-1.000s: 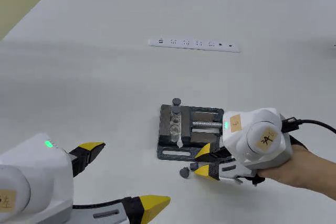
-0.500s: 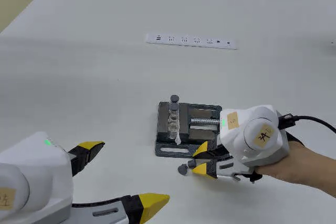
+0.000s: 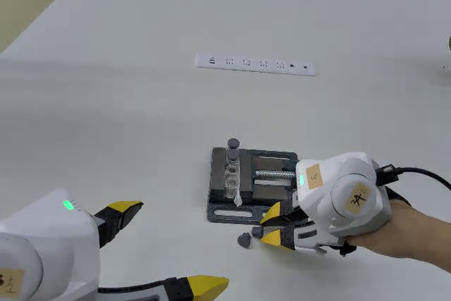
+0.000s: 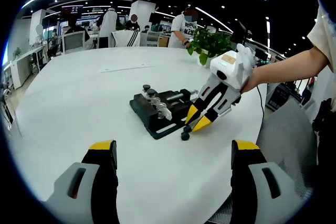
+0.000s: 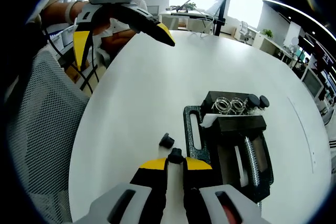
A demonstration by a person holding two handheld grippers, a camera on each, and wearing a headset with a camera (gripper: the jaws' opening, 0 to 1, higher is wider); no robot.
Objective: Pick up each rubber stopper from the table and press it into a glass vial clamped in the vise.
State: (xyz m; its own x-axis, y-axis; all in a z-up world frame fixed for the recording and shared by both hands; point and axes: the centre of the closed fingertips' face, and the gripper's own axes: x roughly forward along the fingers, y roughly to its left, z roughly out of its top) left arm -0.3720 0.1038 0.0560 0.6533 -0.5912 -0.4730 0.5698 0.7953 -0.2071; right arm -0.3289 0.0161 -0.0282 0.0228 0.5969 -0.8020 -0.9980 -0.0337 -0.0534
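Right tongs (image 5: 176,165) pinch a stopper (image 5: 176,155) at their tips.

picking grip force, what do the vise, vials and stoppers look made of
Vise: dark matte body, likely painted or cast metal; its screw glints like bare steel. Vials: clear with bright glints, probably glass. Stoppers: dull dark grey, no shine, consistent with rubber, though plastic can't be ruled out.
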